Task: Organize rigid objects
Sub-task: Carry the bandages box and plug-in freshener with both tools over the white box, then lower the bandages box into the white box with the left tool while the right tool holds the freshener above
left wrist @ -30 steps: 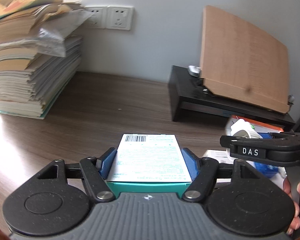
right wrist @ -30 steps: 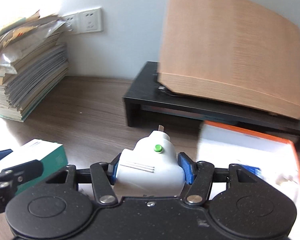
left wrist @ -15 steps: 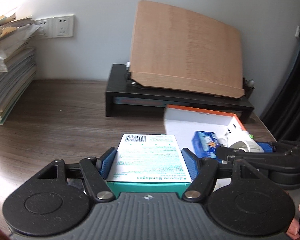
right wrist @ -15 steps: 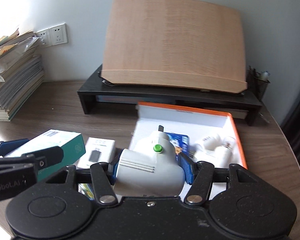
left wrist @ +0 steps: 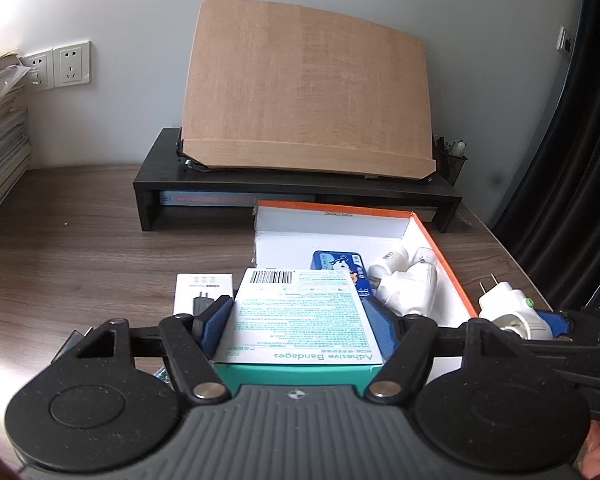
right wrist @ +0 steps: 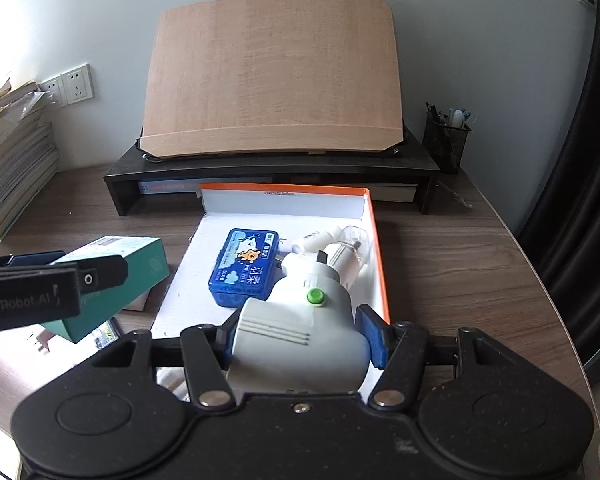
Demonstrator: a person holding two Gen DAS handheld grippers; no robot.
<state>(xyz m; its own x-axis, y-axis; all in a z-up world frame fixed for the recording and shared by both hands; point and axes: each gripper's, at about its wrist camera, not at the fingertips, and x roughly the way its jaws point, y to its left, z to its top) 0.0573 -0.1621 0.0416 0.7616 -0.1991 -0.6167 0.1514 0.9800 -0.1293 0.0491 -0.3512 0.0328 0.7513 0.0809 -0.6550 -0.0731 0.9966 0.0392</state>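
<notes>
- A teal-and-white box of adhesive bandages (left wrist: 300, 312) is clamped between the blue pads of the left gripper (left wrist: 298, 320), barcode end pointing away, held up over the desk just left of the tray.
- A white plug-in adapter (right wrist: 300, 336) with a green button is pinched in the right gripper (right wrist: 300, 338), pads pressed on both sides, prongs pointing forward over the tray's near end.
- The orange-rimmed white tray (right wrist: 374, 216) sits on the wooden desk (right wrist: 460, 264); inside it a blue tin with a cartoon label (right wrist: 244, 266) and a couple of small white plug-shaped pieces (right wrist: 340, 248) can be seen, lying close together.
- A white charger box (left wrist: 202, 288) is lying flat on the desk beside the tray's left edge.
- Behind the tray, a black riser shelf (right wrist: 268, 172) carries a tilted wooden board (right wrist: 272, 76).
- Off to the sides: a stack of papers (right wrist: 12, 168) on the left, a mesh pen cup (right wrist: 446, 140) on the right, wall sockets (right wrist: 70, 86) further back.
</notes>
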